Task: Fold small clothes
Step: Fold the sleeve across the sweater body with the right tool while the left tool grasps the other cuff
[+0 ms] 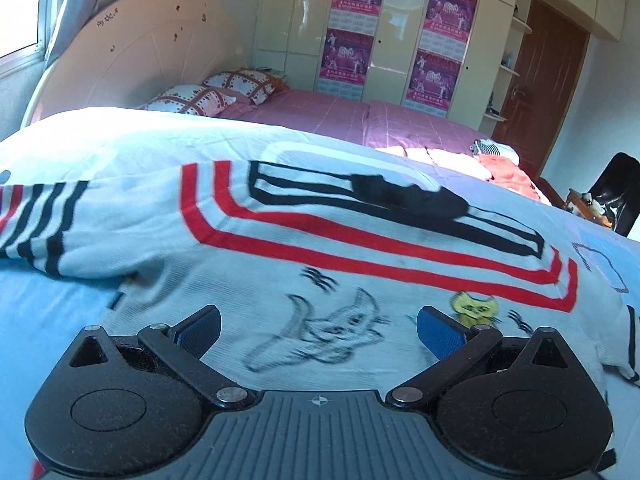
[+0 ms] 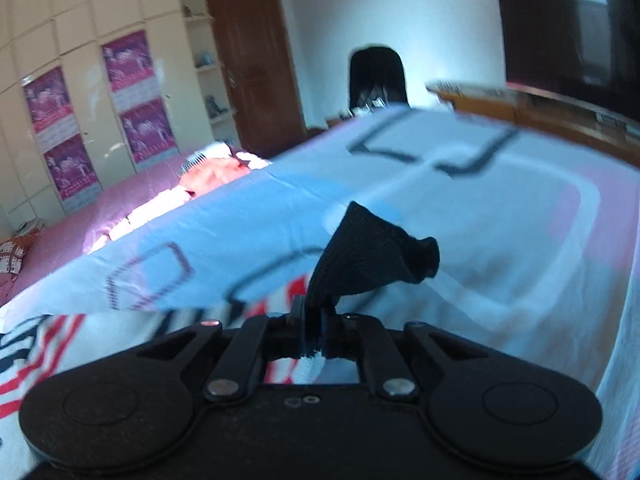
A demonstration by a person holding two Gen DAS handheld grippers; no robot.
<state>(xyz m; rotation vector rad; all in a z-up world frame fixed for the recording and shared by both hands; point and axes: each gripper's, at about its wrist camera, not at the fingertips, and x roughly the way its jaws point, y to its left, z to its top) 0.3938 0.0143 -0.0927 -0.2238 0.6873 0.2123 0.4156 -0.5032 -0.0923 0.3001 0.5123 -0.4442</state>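
A white child's sweater (image 1: 280,248) with red and black stripes and cat drawings lies spread on the light blue bedsheet (image 1: 48,312). A black collar piece (image 1: 404,196) lies on its chest. My left gripper (image 1: 318,330) is open just above the sweater's lower part, blue pads (image 1: 438,334) wide apart, holding nothing. My right gripper (image 2: 312,320) is shut on a black fabric piece (image 2: 376,252), lifted above the striped sweater (image 2: 36,356) and sheet (image 2: 224,224).
Pink bedding (image 1: 320,114) with patterned pillows (image 1: 212,94) lies beyond. An orange and white clothes pile (image 1: 504,168) sits at the bed's far side. Wardrobe with posters (image 1: 352,28), brown door (image 1: 540,76), black chair (image 2: 376,76) and wooden desk (image 2: 540,108) stand around.
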